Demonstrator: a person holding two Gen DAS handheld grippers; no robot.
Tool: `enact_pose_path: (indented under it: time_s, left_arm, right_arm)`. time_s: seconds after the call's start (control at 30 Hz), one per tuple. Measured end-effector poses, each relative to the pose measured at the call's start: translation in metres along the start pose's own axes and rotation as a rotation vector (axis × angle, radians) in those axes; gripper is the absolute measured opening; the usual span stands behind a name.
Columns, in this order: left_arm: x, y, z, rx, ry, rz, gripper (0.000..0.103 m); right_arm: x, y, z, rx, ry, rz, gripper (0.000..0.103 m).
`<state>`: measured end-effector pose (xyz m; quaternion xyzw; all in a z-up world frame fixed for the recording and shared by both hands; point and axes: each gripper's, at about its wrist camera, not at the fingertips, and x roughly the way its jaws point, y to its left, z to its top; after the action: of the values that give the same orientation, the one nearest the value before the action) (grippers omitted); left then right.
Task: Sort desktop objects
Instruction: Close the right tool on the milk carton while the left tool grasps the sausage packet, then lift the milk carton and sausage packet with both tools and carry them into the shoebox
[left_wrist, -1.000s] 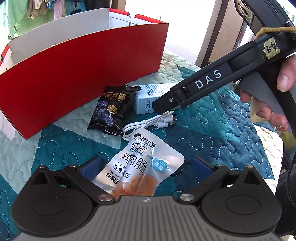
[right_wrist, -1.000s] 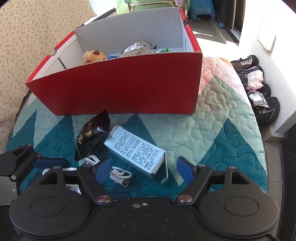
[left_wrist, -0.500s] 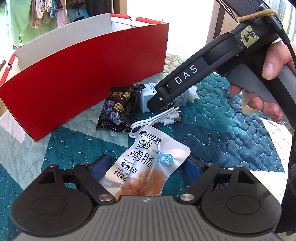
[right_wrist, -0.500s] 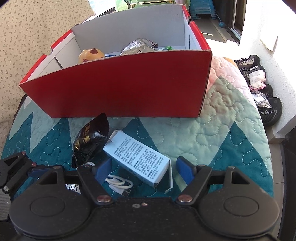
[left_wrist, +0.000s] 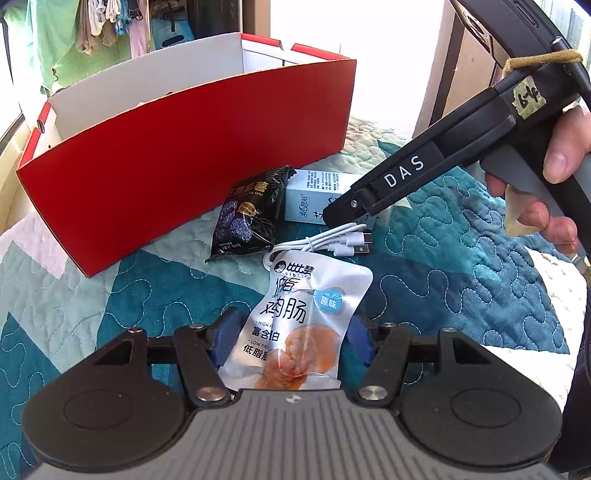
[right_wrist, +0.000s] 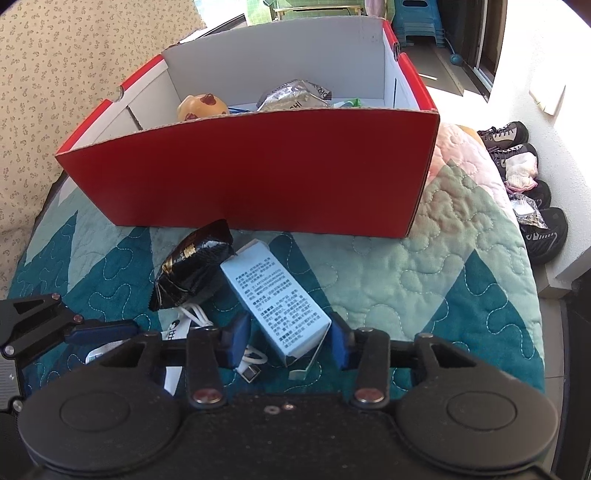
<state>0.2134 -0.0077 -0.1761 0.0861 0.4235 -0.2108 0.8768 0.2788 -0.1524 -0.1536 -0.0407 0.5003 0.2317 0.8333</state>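
Between the blue pads of the right gripper the near end of the pale blue carton is bracketed — its long axis runs away toward the red box, tilted slightly left. The jaws are spread a little wider than the carton; contact cannot be told. The left gripper, likewise spread, straddles the white sausage pouch lying flat — nothing is clamped.

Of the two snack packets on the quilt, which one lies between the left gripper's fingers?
The white chicken-sausage packet, between the left gripper fingers; the black packet lies farther, by the red box.
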Motion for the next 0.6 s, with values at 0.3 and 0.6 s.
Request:
enact_pose_path:
  time_s: [0.3,0.6]
  left_arm:
    - [-0.010,-0.003,-0.003,-0.040,0.006,-0.018,0.057]
    - [-0.020,-0.004,0.008,-0.092,-0.001,-0.020,0.057]
  right_arm:
    - [-0.017,-0.008,-0.006,0.078,-0.016,0.006,0.036]
    - [-0.045,-0.006,-0.007,0.091,-0.057,0.032,0.035]
